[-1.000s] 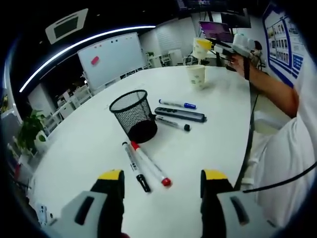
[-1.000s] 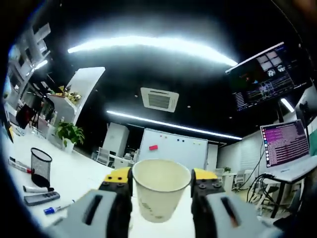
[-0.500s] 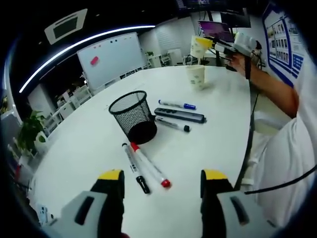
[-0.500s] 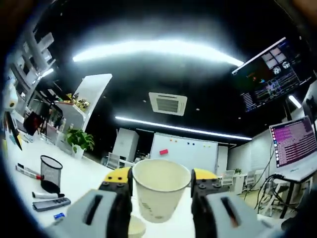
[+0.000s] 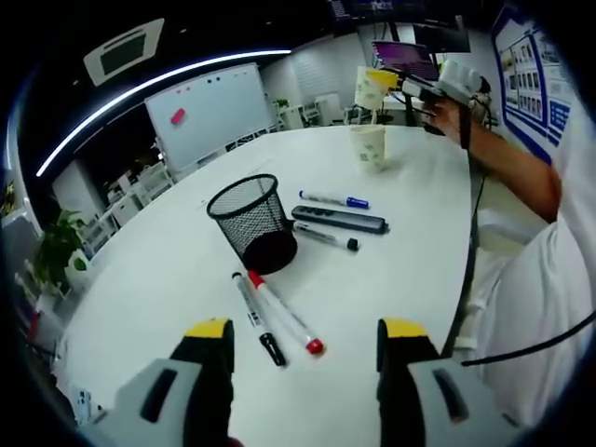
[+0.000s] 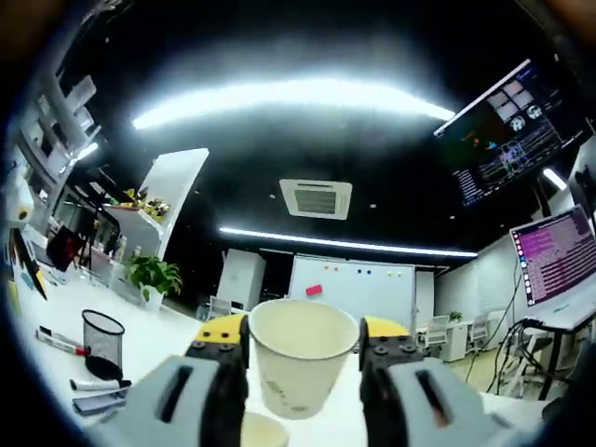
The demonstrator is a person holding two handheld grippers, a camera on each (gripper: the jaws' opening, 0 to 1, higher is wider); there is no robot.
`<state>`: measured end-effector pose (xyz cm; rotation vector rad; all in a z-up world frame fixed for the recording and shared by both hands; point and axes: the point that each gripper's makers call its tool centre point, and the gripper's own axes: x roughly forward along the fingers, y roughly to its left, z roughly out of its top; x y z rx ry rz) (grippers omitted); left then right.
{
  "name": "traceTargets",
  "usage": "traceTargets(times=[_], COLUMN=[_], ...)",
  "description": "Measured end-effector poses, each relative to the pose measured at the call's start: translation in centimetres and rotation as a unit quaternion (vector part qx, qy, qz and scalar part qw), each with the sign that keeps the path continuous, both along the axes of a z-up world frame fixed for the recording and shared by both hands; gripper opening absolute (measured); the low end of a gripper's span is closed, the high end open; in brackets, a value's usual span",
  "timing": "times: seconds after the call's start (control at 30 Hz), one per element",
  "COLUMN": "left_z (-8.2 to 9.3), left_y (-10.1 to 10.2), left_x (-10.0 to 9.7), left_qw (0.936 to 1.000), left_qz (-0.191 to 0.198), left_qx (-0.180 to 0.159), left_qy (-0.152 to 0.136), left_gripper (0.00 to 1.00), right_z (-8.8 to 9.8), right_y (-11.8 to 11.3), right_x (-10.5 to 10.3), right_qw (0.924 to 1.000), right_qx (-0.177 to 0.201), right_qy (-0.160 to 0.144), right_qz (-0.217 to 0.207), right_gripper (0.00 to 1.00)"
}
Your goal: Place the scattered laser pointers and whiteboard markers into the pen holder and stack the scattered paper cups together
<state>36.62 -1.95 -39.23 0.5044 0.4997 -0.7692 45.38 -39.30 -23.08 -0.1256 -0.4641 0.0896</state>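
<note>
White table (image 5: 400,279), office behind. My right gripper (image 6: 303,358) clamps paper cup (image 6: 300,363) above second cup (image 5: 369,146); stacking step, next I lower it in. Left gripper (image 5: 303,340) spread, empty, near markers (image 5: 270,317), pen holder (image 5: 253,222).

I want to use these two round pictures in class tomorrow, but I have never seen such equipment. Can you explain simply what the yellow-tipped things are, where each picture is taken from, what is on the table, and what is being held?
A person holds a two-fingered gripper tool in each hand. Each tool carries a fisheye camera looking along its yellow-tipped fingers, which is why the pictures are round.

The left gripper view looks down over the left gripper, open and holding nothing, onto a white table. On it stand a black mesh pen holder and a paper cup. Lying loose are a red-capped marker, a black-capped marker, a blue-capped marker, another marker and a dark remote-like bar.

The right gripper view looks along the right gripper, whose fingers hold a second paper cup in the air, above the cup on the table.
</note>
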Motion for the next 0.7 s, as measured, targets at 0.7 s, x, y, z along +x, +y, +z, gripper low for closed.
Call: traceTargets(times=[0.7], left_z=[0.0], left_y=[0.0], left_x=[-0.1], left_qw=[1.0], left_qz=[0.0], left_qx=[0.005], left_qy=[0.001], left_gripper=[0.63], right_z=[-0.2], right_y=[2.1], right_x=[0.1], right_qw=[0.9991], right_qx=[-0.002], right_qy=[0.005], right_qz=[0.042], right_gripper=[0.47])
